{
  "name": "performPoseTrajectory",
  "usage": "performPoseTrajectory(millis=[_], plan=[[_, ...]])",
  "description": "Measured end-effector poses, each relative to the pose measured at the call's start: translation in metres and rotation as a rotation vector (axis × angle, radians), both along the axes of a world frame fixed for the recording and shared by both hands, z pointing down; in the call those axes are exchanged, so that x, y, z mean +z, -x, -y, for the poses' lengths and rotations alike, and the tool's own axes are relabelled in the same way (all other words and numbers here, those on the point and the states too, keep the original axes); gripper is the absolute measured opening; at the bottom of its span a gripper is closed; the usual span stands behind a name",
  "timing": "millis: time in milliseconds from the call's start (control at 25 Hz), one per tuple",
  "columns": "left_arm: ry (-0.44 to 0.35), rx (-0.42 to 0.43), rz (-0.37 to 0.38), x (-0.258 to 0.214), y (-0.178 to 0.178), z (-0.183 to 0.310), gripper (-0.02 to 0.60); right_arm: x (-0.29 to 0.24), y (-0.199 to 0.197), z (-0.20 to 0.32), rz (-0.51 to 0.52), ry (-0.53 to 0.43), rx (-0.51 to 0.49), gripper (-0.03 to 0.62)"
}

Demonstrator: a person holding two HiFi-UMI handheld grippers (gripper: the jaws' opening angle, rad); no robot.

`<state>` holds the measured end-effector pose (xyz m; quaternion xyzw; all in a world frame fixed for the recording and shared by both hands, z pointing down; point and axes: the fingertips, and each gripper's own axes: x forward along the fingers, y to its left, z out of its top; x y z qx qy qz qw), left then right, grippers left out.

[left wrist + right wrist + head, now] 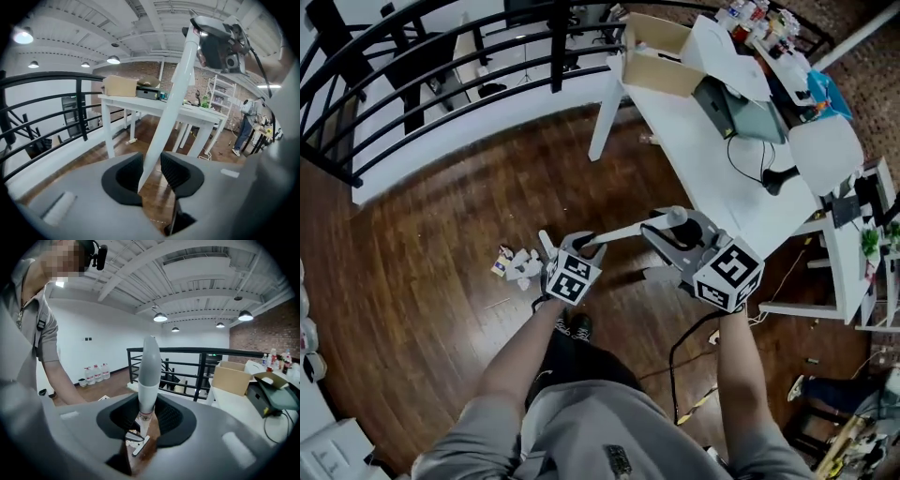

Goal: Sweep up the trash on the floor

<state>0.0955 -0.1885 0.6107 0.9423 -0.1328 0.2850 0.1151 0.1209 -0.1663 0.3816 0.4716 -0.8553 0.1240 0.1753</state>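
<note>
A pile of white crumpled trash point(517, 265) lies on the dark wood floor just left of my left gripper point(581, 246). Both grippers hold one long white broom handle point(623, 231) with a grey top end point(677, 217). The left gripper point(151, 161) is shut on the handle point(173, 93) lower down. From there the handle rises to the right gripper, seen at the top of the left gripper view. My right gripper point(661, 234) is shut on the handle just under the grey end point(149, 362). The broom's head is hidden.
A white table point(703, 141) with a cardboard box point(661, 56) and clutter stands to the right, its legs point(602, 122) close by. A black railing point(441, 66) runs along the far side. A cable point(675, 356) lies near my feet. A person point(244, 126) stands beyond the table.
</note>
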Motion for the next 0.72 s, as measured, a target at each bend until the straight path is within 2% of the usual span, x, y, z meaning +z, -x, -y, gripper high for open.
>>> performPoseTrajectory(millis=[200, 400, 560, 720], plan=[[0.032, 0.113, -0.043, 0.011, -0.058, -0.013, 0.123, 0.018, -0.044, -0.010, -0.103, 0.060, 0.115, 0.103], [0.075, 0.167, -0.005, 0.046, -0.115, -0.031, 0.123, 0.049, -0.099, -0.023, -0.137, 0.104, 0.184, 0.103], [0.077, 0.155, 0.053, 0.080, -0.147, -0.037, 0.121, 0.082, -0.134, -0.026, -0.154, 0.144, 0.119, 0.103], [0.109, 0.039, 0.090, 0.102, -0.169, -0.041, 0.120, 0.105, -0.161, -0.024, -0.174, 0.164, 0.007, 0.106]])
